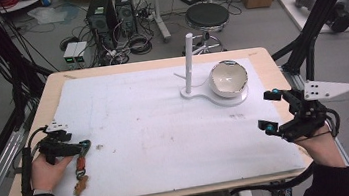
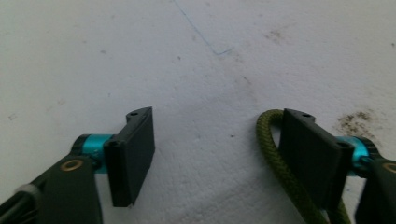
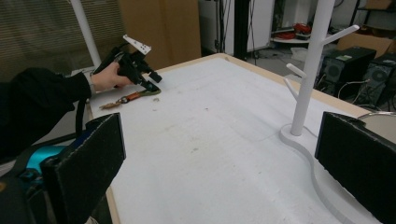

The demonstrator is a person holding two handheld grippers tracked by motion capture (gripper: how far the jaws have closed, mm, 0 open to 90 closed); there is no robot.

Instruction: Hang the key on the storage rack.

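A keychain lies near the table's left edge: a green cord loop, an orange piece and a brown end. My left gripper is low over the loop, held from the left. In the left gripper view the jaws stand apart over the mat. The green cord lies between them against the right jaw's inner face, and the left pad is clear of it. My right gripper is open at the table's right edge with nothing between its jaws. The right gripper view shows the left gripper and the keychain far off.
A white mat covers most of the wooden table. At the back right a white peg stand rises from a flat base that also bears a white bowl. Small dark stains mark the mat near the loop.
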